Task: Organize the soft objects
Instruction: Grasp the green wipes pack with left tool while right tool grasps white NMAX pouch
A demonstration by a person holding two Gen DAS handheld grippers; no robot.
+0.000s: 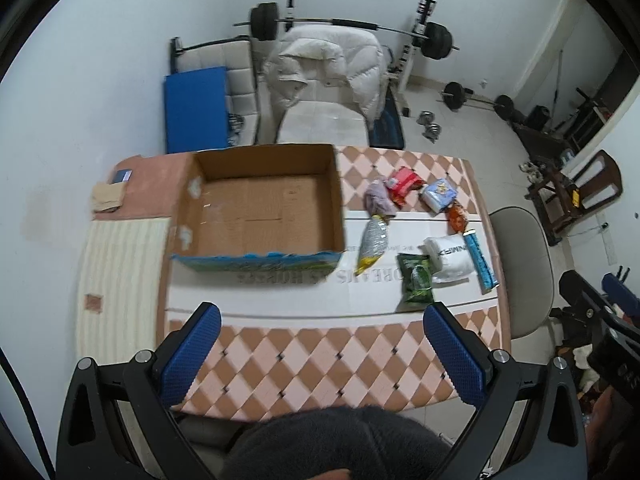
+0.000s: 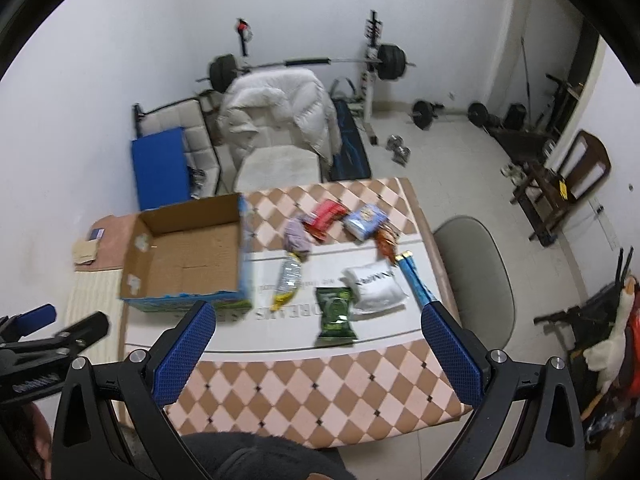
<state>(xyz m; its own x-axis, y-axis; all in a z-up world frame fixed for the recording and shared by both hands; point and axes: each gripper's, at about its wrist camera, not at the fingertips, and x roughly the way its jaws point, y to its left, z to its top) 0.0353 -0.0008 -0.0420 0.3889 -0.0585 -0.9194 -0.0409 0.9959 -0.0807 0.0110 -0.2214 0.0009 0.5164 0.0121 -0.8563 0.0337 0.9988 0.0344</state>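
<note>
Nothing is gripped yet: the left gripper (image 1: pixel 322 312) and right gripper (image 2: pixel 320 312) are held spread and bare above the table (image 1: pixel 320 356). The packets (image 2: pixel 335 312) lie beside the box (image 1: pixel 256 208), which holds nothing. A first pick is judged next, calling for a descent onto one packet.

An open cardboard box (image 1: pixel 256 208) stands on the surface (image 1: pixel 320 360) and serves as landmark: every soft object lies to its right. Nearest it are a bundled cloth (image 1: pixel 378 198) and, in front of that, a snack bag (image 1: pixel 373 246); farther right lie three packets toward the back, then a pouch (image 1: pixel 417 279), a rolled towel (image 1: pixel 450 258) and a long tube (image 1: pixel 480 260). Left of the box lies a paper stack (image 1: pixel 107 197); behind it stands a weight bench (image 1: pixel 324 92).
</note>
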